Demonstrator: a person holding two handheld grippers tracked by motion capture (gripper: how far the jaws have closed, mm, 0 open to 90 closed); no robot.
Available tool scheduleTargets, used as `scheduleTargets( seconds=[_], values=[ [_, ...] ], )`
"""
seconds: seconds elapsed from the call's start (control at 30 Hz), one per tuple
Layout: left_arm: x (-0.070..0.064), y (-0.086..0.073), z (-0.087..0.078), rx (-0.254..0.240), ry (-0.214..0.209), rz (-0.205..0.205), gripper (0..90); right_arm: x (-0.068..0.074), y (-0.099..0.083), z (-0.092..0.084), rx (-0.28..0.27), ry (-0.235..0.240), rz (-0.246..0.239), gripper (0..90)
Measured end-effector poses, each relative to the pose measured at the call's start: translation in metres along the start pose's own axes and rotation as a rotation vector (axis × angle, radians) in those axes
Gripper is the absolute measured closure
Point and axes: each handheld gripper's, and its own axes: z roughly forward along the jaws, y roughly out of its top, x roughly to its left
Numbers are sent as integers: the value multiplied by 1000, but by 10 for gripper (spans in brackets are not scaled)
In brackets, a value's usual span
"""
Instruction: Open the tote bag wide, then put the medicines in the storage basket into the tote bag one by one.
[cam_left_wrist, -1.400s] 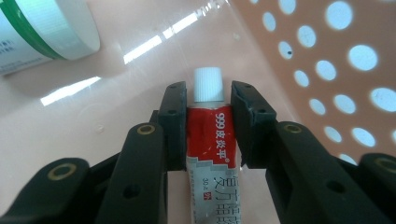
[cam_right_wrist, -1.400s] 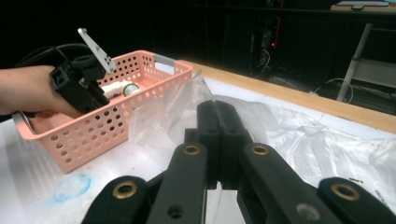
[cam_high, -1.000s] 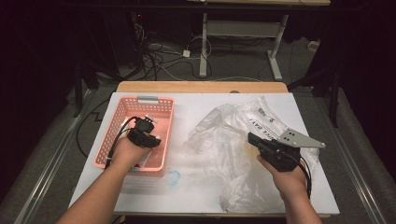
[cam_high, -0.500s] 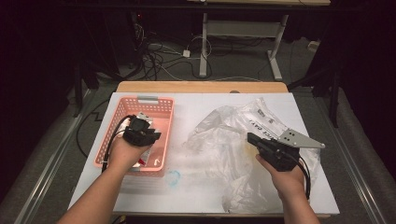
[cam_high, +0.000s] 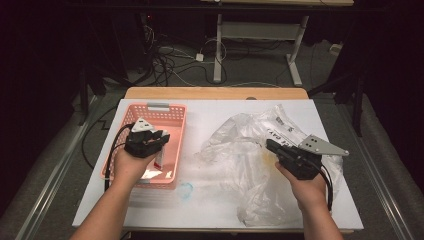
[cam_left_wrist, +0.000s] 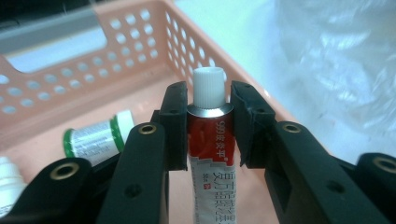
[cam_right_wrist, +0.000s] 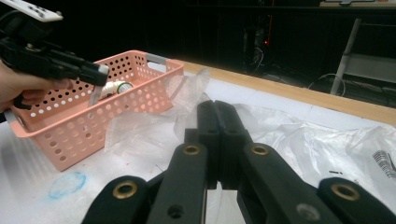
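Your pink basket is sitting at about nine o'clock on the white worktop, and it is holding a small green-and-white bottle lying on its side on the floor of the basket; another white container is peeking in at the edge of the left gripper view, too cut off to identify. Your left tool is hovering over the basket and pinching a red-and-white tube just below its white cap, one pad pressing on each side, the cap poking out past the tips and the tube's body running back between the jaws. At about three o'clock a crumpled clear plastic bag is spreading across the worktop. Your right tool is resting over that bag with its jaws pressed together; whether any film is caught between them you cannot tell from here.
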Motion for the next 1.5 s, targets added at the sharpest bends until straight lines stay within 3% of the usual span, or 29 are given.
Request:
scheduleTargets(
  seconds=[0.2, 0.63, 0.73, 1.2, 1.5],
  values=[
    [-5, -2, -4, -35, 7, 44, 670, 3, 6, 4, -7, 11, -18, 900],
    [-6, 1, -21, -147, -33, 10, 671, 7, 1, 6, 2, 26, -24, 900],
    [-10, 2, -28, -164, -31, 25, 671, 6, 1, 7, -2, 30, -20, 900],
    [-48, 23, -66, -303, -99, 99, 671, 7, 1, 8, -3, 41, -23, 900],
    [-74, 28, -64, -313, -182, 131, 671, 9, 2, 8, -7, 46, -25, 900]
  ],
)
